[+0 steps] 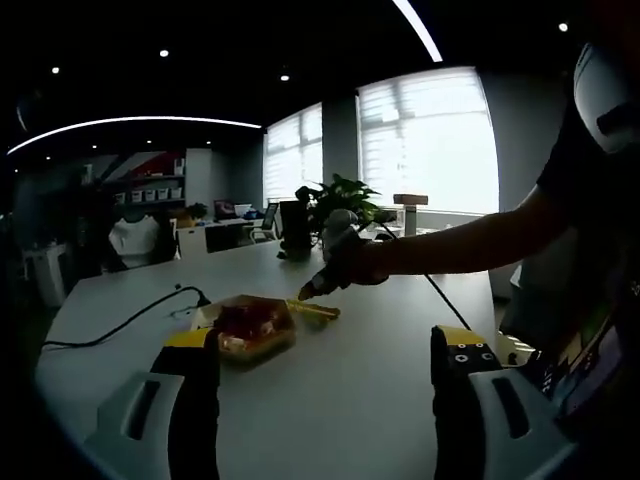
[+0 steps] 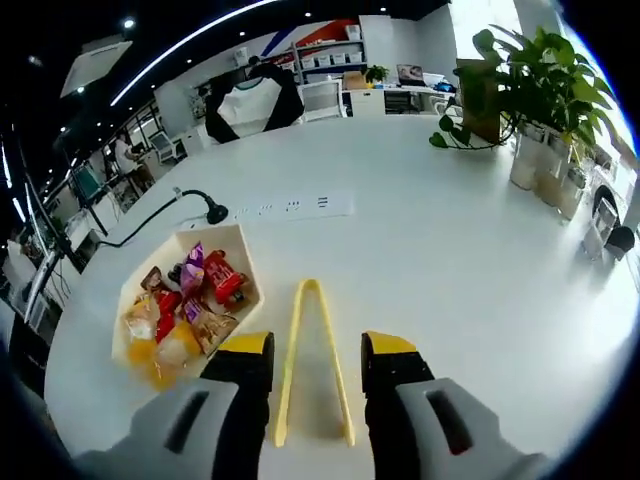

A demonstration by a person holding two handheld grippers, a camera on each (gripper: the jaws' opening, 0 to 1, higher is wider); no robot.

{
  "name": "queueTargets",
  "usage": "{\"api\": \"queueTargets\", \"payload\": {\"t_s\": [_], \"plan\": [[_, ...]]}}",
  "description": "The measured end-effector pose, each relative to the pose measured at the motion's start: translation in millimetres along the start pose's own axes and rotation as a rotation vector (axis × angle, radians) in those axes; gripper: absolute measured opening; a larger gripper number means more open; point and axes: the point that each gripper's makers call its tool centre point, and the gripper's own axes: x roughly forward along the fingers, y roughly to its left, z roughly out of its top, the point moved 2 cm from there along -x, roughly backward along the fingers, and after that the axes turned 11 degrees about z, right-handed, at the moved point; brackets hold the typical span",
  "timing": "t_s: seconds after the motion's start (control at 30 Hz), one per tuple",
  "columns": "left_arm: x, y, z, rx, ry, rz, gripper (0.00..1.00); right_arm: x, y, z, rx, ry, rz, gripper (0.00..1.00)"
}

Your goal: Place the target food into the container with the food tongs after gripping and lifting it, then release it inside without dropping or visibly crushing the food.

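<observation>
White tabletop (image 2: 450, 280) lies bare toward 3 o'clock; yellow plastic tongs (image 2: 312, 360) rest ungripped between the right gripper's (image 2: 318, 362) parted jaws, left gripper (image 1: 325, 365) likewise spread; beige snack tray (image 2: 240, 245) sits at 10 o'clock, its wrappers indistinct.

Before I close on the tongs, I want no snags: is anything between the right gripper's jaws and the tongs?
Nothing: in the right gripper view the yellow tongs lie on bare white table between the open right gripper jaws.

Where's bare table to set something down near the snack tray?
Judging by the right gripper view: widest free patch is the white table between the yellow tongs and the potted plant. Also free: the strip beyond the power strip, toward the far edge. Crowded: the snack tray, right beside the tongs, with the cable behind it.
</observation>
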Motion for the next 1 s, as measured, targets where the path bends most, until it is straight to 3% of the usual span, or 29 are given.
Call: {"api": "queueTargets", "payload": {"t_s": [0.2, 0.4, 0.53, 0.57, 0.67, 0.87, 1.0], "plan": [[3, 1.3, 4.5, -0.001, -0.008, 0.008, 0.93, -22, 4, 7.7, 0.021, -0.132, 0.037, 0.35], [7, 7.3, 7.8, 0.004, -0.027, 0.034, 0.93, -41, 16, 12.5, -0.103, -0.269, 0.081, 0.37], [8, 9.6, 12.9, 0.009, -0.053, 0.052, 0.94, -54, 23, 12.3, -0.196, -0.328, 0.045, 0.43], [9, 11.4, 13.8, 0.005, -0.057, 0.061, 0.94, -60, 33, 13.6, -0.201, -0.382, 0.076, 0.45], [10, 16.3, 16.1, -0.006, -0.073, 0.090, 0.95, -75, 46, 10.5, -0.180, -0.455, 0.102, 0.46], [9, 24.1, 18.0, -0.011, -0.097, 0.141, 0.97, -101, 70, -9.1, -0.195, -0.500, 0.133, 0.49], [8, 29.0, 19.4, -0.025, -0.120, 0.167, 1.00, -120, 77, -16.1, -0.237, -0.546, 0.098, 0.60]]}}
